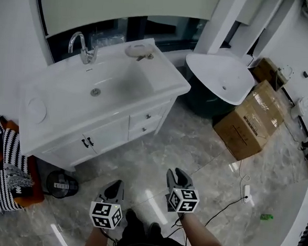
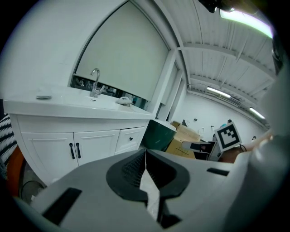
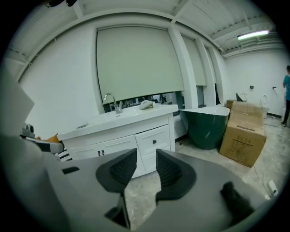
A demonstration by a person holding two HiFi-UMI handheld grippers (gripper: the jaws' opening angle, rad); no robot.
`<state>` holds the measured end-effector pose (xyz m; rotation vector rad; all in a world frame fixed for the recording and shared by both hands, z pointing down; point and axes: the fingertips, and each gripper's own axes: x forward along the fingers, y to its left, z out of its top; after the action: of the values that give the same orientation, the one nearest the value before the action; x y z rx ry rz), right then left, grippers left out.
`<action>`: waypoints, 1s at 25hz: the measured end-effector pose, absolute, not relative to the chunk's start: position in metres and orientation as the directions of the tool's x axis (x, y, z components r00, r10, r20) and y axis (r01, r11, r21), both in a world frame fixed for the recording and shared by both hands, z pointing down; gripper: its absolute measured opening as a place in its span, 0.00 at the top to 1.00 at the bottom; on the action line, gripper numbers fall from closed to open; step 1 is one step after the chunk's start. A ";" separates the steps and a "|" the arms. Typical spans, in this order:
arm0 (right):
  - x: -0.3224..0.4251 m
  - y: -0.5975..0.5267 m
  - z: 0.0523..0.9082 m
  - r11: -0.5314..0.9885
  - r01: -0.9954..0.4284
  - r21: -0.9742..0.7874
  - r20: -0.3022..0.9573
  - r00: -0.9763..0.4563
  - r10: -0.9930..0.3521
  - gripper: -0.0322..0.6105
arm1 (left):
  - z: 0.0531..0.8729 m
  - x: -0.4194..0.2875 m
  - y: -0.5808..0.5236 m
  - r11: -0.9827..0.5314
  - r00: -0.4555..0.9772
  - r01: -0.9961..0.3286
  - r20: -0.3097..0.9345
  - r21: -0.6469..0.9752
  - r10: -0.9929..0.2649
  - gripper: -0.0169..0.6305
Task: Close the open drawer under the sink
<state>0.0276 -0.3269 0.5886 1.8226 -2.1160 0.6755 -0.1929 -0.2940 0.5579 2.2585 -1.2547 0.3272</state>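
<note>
The white sink vanity stands ahead of me, with a chrome faucet at the back of the basin. Two small drawers sit on its right side: the upper drawer and the lower drawer. Both fronts look level with the cabinet face from here. My left gripper hangs over the floor well short of the vanity, its jaws shut on nothing. My right gripper is beside it, open with nothing between its pads, and points toward the drawers.
A dark green tub with a white rim stands right of the vanity, with cardboard boxes beyond it. A striped cloth on an orange seat and a round dark object sit at the left. A cable and power strip lie on the marble floor.
</note>
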 end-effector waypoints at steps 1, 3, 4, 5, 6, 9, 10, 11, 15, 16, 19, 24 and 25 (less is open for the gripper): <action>0.026 -0.322 0.583 0.113 -0.978 -0.176 0.478 -0.185 -0.859 0.73 | 0.553 -0.191 -0.287 -0.429 0.537 -0.843 0.444 0.325 -0.718 0.95; 0.026 -0.312 0.573 0.137 -0.974 -0.179 0.456 -0.205 -0.866 0.74 | 0.544 -0.189 -0.273 -0.421 0.517 -0.855 0.429 0.303 -0.741 0.95; 0.027 -0.306 0.569 0.147 -0.973 -0.180 0.445 -0.214 -0.870 0.74 | 0.541 -0.187 -0.266 -0.414 0.504 -0.863 0.423 0.291 -0.753 0.95; 0.030 -0.299 0.566 0.155 -0.971 -0.182 0.436 -0.222 -0.872 0.74 | 0.538 -0.184 -0.258 -0.409 0.494 -0.868 0.419 0.281 -0.762 0.95; 0.033 -0.290 0.563 0.163 -0.969 -0.187 0.429 -0.230 -0.873 0.74 | 0.535 -0.180 -0.248 -0.406 0.488 -0.872 0.416 0.274 -0.767 0.95; 0.043 -0.258 0.557 0.182 -0.960 -0.214 0.413 -0.257 -0.874 0.79 | 0.527 -0.165 -0.215 -0.401 0.475 -0.879 0.405 0.259 -0.781 0.95; 0.045 -0.247 0.554 0.189 -0.955 -0.227 0.405 -0.269 -0.874 0.81 | 0.524 -0.160 -0.203 -0.399 0.470 -0.882 0.400 0.251 -0.786 0.95; 0.048 -0.237 0.551 0.198 -0.951 -0.239 0.396 -0.281 -0.874 0.83 | 0.521 -0.156 -0.192 -0.397 0.464 -0.885 0.396 0.243 -0.792 0.95; 0.061 -0.199 0.533 0.250 -0.931 -0.266 0.356 -0.336 -0.872 0.86 | 0.502 -0.133 -0.150 -0.385 0.440 -0.897 0.373 0.217 -0.817 0.95; 0.064 -0.190 0.529 0.263 -0.926 -0.272 0.346 -0.349 -0.871 0.86 | 0.497 -0.127 -0.140 -0.384 0.436 -0.899 0.365 0.209 -0.823 0.95; 0.070 -0.165 0.519 0.299 -0.912 -0.282 0.315 -0.382 -0.869 0.88 | 0.484 -0.113 -0.110 -0.379 0.426 -0.904 0.336 0.198 -0.840 0.95; 0.079 -0.129 0.504 0.354 -0.893 -0.277 0.279 -0.427 -0.860 0.89 | 0.473 -0.095 -0.068 -0.370 0.414 -0.909 0.308 0.193 -0.857 0.95; 0.081 -0.122 0.502 0.359 -0.893 -0.272 0.279 -0.431 -0.858 0.89 | 0.472 -0.092 -0.062 -0.367 0.411 -0.910 0.308 0.192 -0.858 0.95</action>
<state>0.0814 -0.1223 0.5023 1.6247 -2.5158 0.5931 -0.0922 -0.0616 0.4724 2.3419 -1.5289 0.2214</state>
